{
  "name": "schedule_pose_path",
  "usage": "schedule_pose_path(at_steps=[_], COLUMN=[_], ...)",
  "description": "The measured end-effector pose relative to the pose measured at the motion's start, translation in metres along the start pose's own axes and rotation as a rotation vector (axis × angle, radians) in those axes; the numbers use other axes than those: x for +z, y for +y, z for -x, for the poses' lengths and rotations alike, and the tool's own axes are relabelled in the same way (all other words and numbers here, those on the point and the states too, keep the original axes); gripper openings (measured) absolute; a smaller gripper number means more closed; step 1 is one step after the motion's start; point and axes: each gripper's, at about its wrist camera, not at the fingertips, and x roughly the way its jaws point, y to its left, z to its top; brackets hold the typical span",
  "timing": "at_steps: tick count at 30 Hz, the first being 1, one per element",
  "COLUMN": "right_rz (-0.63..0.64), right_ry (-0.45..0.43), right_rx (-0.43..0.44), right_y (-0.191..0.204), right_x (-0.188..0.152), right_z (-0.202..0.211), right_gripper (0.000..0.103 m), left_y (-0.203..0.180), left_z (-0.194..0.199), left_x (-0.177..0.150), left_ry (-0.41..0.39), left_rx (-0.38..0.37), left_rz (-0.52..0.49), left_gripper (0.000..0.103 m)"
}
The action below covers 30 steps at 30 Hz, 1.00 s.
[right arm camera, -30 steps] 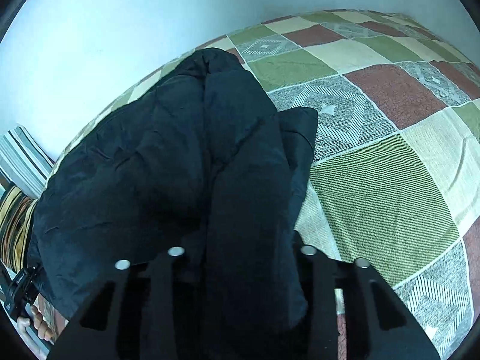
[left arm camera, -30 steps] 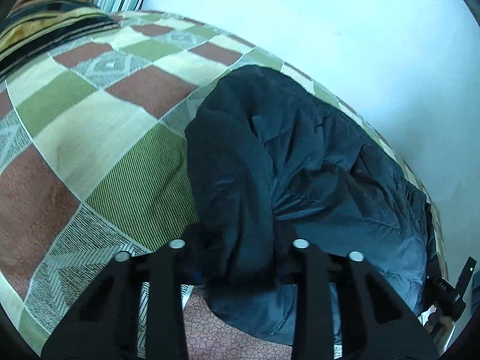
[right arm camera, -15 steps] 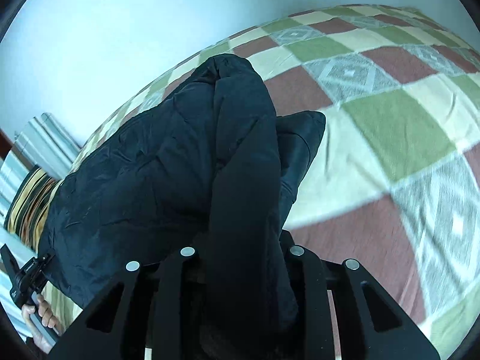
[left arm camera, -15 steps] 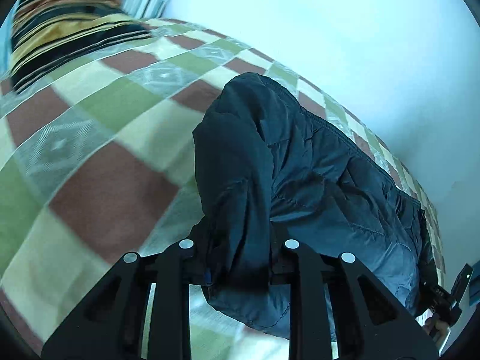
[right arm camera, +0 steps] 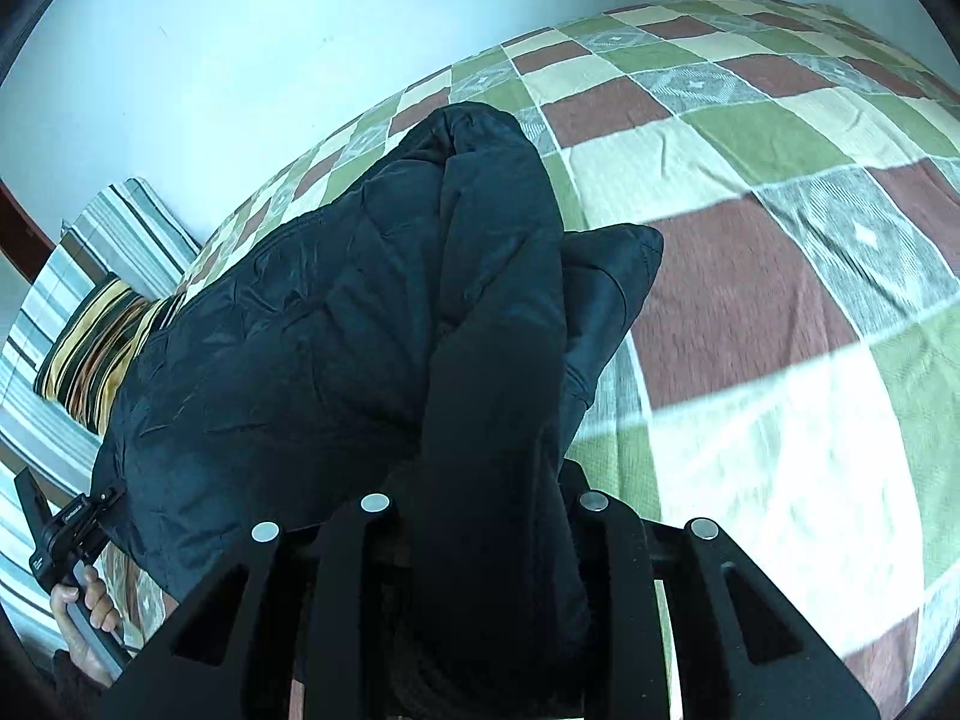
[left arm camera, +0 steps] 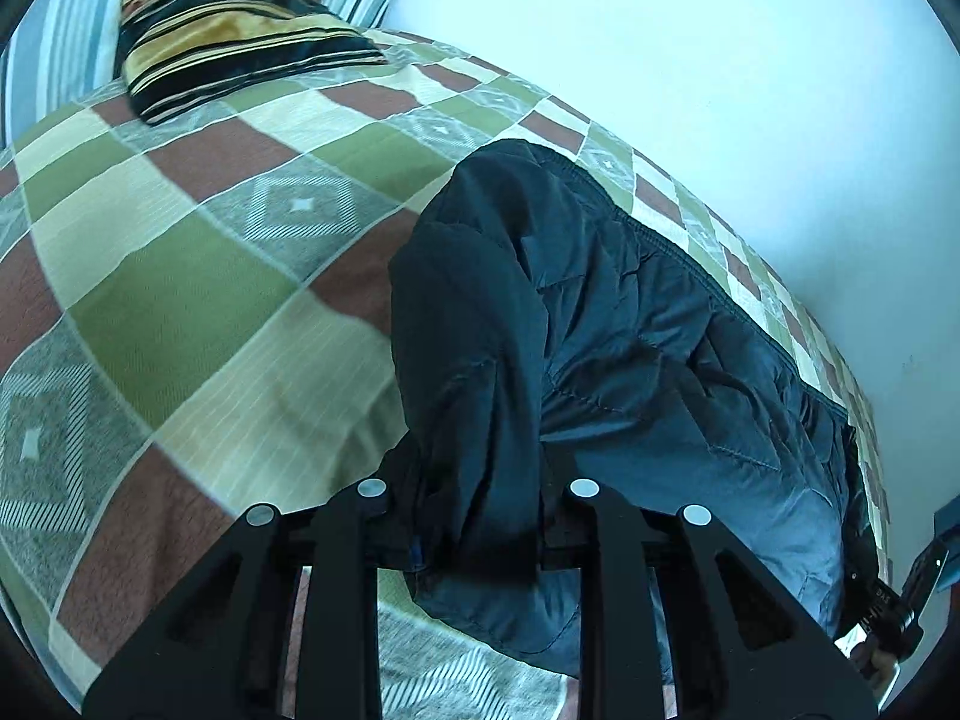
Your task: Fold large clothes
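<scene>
A large dark navy padded jacket [left arm camera: 630,348] hangs stretched between my two grippers above a checked bedspread [left arm camera: 198,276]. My left gripper [left arm camera: 477,516] is shut on one bunched edge of the jacket, which fills the gap between its black fingers [left arm camera: 345,570]. My right gripper [right arm camera: 486,534] is shut on the opposite bunched edge of the jacket [right arm camera: 312,348], and the fabric hides its fingertips. The right gripper also shows at the far right of the left wrist view [left arm camera: 888,618], and the left gripper at the far left of the right wrist view [right arm camera: 66,534].
The bedspread [right arm camera: 780,252] has green, brown, cream and grey squares. A black and yellow striped pillow [left arm camera: 234,18] and a blue striped pillow [left arm camera: 54,42] lie at the head of the bed. A pale wall [left arm camera: 690,60] runs along the far side.
Both grippers have risen and tilted, lifting the jacket higher off the bedspread. The pillows have come into view. Both grips on the jacket are unchanged.
</scene>
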Motion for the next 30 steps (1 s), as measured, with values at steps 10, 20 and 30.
schedule_pose_path(at_steps=[10, 20, 30], right_rz=[0.002, -0.024, 0.052], right_ry=[-0.002, -0.056, -0.183], right_rx=[-0.02, -0.095, -0.142], right_y=[0.0, -0.003, 0.03], right_x=[-0.004, -0.007, -0.004], right_z=[0.001, 0.025, 0.065], right_gripper=[0.032, 0.052, 0.052], left_y=[0.009, 0.025, 0.039], left_z=[-0.004, 0.009, 0.025], left_x=[-0.001, -0.008, -0.009], left_ry=[0.028, 0.058, 0.074], left_rx=[-0.008, -0.038, -0.06], left_rz=[0.003, 0.03, 0.021], left_gripper=[0.033, 0.066, 0.075])
